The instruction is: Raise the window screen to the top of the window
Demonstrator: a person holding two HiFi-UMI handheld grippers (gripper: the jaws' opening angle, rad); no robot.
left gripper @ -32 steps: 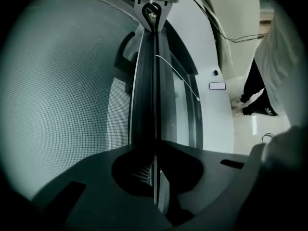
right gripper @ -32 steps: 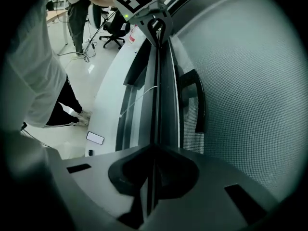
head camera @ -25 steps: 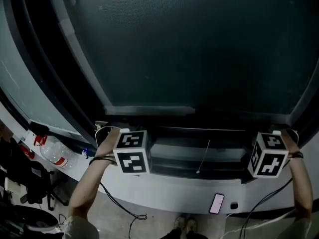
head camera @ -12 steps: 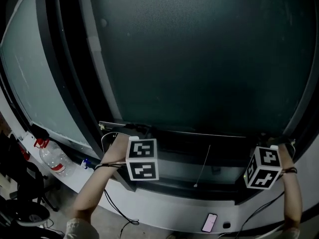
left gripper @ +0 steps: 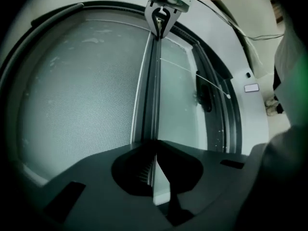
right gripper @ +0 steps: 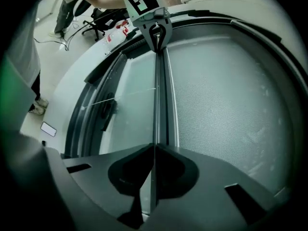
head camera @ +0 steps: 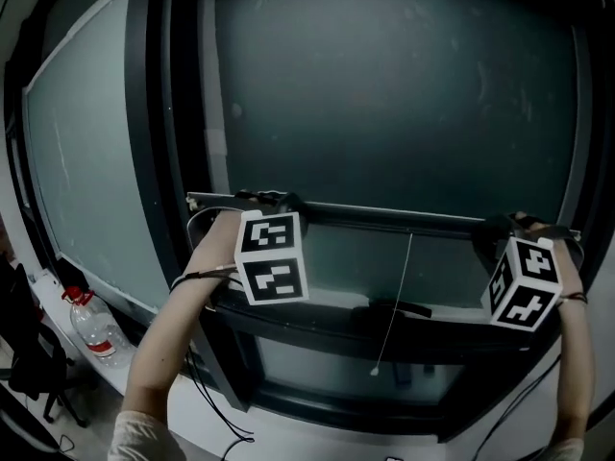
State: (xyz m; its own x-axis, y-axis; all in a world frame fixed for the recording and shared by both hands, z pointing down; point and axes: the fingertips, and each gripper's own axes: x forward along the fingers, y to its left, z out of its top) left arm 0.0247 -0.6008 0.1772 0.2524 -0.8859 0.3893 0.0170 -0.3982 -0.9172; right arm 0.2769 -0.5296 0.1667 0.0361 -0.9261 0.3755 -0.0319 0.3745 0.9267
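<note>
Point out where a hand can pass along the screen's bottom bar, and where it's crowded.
Free: the screen bar between the left tool and the pull cord, and between the cord and the right tool. Crowded: both bar ends, where the tools clamp it, and by the window handle below.

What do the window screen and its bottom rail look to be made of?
Window screen: fine woven mesh, probably fibreglass or another synthetic, matte grey; a regular grid of tiny holes shows. Bottom rail: likely painted or anodised metal, dark with a slight sheen; thin, straight, rigid edges.
</note>
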